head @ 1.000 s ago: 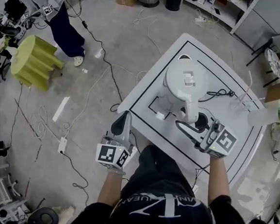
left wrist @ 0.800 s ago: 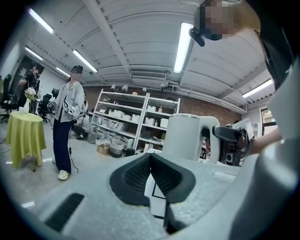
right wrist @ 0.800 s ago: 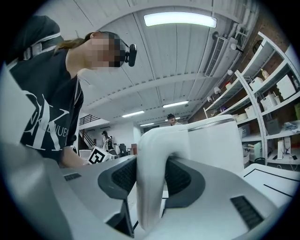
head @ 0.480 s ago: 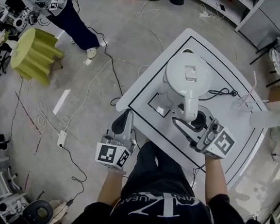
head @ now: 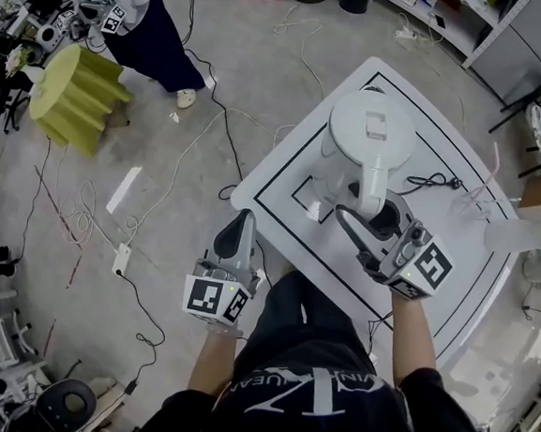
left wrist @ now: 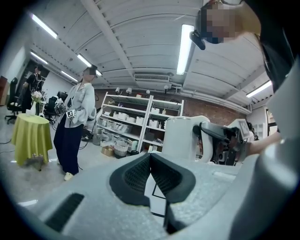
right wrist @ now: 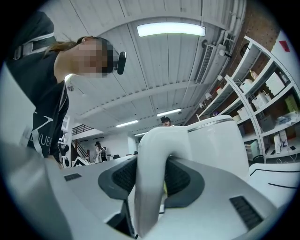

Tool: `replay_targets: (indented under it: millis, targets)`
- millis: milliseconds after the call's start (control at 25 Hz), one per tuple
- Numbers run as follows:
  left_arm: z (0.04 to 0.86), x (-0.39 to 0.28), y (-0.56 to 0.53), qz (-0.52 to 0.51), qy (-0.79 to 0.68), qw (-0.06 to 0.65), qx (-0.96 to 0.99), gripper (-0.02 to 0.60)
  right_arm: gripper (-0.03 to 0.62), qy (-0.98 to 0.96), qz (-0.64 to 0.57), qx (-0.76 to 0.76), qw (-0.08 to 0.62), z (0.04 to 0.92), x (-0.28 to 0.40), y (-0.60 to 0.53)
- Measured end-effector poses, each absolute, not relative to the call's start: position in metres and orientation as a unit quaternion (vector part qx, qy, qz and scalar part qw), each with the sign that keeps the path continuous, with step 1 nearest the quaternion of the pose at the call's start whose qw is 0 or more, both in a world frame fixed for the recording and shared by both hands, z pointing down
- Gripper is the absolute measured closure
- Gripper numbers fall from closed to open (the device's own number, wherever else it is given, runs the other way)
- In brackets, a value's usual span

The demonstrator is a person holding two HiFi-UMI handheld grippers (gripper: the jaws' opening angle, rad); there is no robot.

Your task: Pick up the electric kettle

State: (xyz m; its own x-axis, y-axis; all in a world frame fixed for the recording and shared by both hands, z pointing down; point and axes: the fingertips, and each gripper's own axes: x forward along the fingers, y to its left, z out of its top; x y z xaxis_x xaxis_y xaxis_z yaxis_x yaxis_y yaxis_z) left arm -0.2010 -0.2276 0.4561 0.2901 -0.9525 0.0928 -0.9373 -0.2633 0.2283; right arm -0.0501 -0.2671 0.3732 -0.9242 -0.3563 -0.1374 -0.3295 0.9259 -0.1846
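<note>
White table (head: 278,187) stands corner-on, with a black rectangle drawn just inside its edges. The electric kettle (head: 372,135) sits upright near the middle of the table, inside that rectangle, its handle (head: 371,186) turned toward the table's near edge. The right gripper (head: 364,217) reaches in over that near edge, roughly level. Its dark pads (right wrist: 117,176) sit against both sides of the handle, which fills the gap between them, so the jaws stand fairly wide around the thick handle.

The left gripper (head: 244,219) hovers off the table, just outside its near left edge and close to the left corner, over the concrete floor (head: 155,247). Its jaws are pressed together at the tips.

A black cable (head: 431,182) lies on the table toward its far right side, apart from the kettle. Between the kettle and the table's left corner the top is open, apart from a small white block (head: 314,208) just beside the kettle's foot.

Beyond the table's left edge the floor runs wide, crossed by loose cords (head: 216,140). A yellow-green draped stand (head: 74,99) and a standing person (head: 149,40) are well away from the table on that side. Shelving (head: 430,8) lines the room past the table's far corner.
</note>
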Motion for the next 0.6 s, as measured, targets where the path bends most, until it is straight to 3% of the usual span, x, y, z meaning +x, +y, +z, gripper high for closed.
replay_targets:
  millis: [600]
  targets:
    - [0.434,-0.206,-0.233,-0.039,-0.585,0.103,0.803,0.571,0.444,0.974,-0.059,-0.198,0.091,0.346,-0.05,-0.267]
